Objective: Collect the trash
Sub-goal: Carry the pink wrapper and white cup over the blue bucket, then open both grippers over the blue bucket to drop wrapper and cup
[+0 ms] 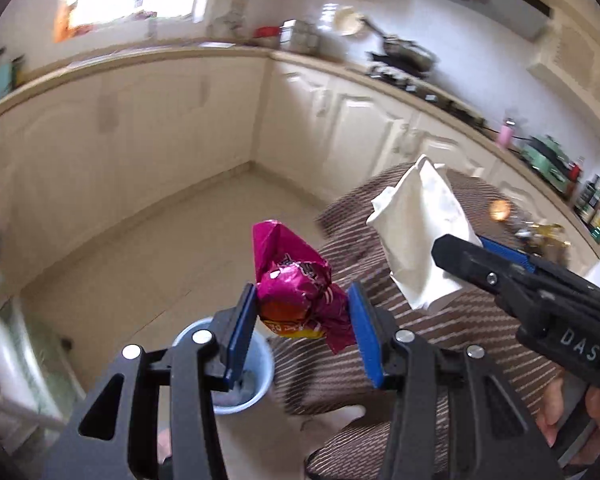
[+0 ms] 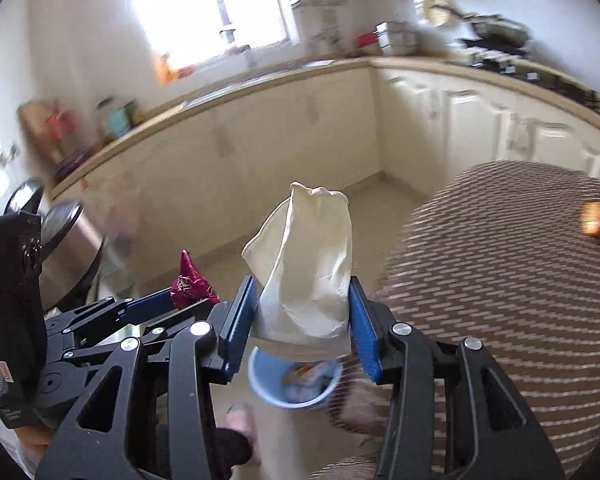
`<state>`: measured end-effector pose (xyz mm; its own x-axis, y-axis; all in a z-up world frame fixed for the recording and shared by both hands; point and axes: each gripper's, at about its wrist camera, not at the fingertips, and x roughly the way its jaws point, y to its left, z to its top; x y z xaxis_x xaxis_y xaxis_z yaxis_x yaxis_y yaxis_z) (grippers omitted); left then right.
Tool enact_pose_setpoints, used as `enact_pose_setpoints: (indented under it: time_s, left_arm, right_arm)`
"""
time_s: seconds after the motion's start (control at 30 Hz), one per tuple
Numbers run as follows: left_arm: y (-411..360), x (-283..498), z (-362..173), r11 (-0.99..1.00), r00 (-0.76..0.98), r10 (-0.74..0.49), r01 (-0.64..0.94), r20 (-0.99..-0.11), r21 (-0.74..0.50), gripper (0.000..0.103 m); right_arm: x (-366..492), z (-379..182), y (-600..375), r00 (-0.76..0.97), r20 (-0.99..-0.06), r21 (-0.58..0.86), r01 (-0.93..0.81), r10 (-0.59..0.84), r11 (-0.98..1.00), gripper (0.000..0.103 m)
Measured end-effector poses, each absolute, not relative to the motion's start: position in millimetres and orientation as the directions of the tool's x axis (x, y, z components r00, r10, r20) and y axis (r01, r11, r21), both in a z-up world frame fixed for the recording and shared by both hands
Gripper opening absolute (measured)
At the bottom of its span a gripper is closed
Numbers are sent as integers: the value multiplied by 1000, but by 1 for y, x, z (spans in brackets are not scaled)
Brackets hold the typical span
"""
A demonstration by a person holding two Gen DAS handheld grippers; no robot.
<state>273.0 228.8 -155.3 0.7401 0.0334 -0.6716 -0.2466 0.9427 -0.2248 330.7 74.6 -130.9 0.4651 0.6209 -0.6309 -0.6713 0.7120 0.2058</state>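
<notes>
While both your tongs are loaded, the blue bin (image 2: 294,382) lies directly below your right gripper (image 2: 303,316), nearer than to your left gripper (image 1: 302,322). Right clamps a crumpled white paper bag (image 2: 306,268), long axis upright; left clamps a shiny pink snack wrapper (image 1: 296,280), also standing upward.

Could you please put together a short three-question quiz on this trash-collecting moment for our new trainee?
1. True or false: the left gripper is shut on the crumpled magenta foil snack wrapper.
2. What does the right gripper hold?
A. white crumpled paper bag
B. glass bottle
C. metal spoon
3. Fill in: below both grippers on the pale floor stands a small round light-blue ____.

Key:
1. True
2. A
3. bin, with some litter already inside; the brown striped tablecloth lies to its right.
</notes>
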Motion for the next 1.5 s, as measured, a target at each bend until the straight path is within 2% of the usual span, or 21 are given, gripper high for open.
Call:
enact_pose_setpoints:
  time_s: [0.23,0.53,0.67,0.83,0.93,1.5]
  left_arm:
    - [290,248,-217,892,658,70,-378,-750,-248,45]
    - [332,274,-314,853,534,-2,-440,-845,-280,45]
    - [336,297,-342,845,507,-49,-439,-860,-307,46]
    - [335,326,-350,854,499,-48,-428,-865,-294,48]
    - [340,336,-351,847,492,-49,-441,-869,-297,62]
    - [353,305,-355,804,500,-40,-498,-865,-325,63]
  right_arm:
    - [317,-194,147,350,-721,192,-727,598,659,43]
    - [338,-276,179,364,-804,92,-705,470,704,43]
    - [358,-302,181,371,-822,76,-680,432,729,44]
    - [374,-312,180,409,-808,67,-651,423,756,44]
    - [381,-312,178,421,-802,70,-638,424,767,44]
    - [388,-319,196,378,-813,103,-655,443,748,44]
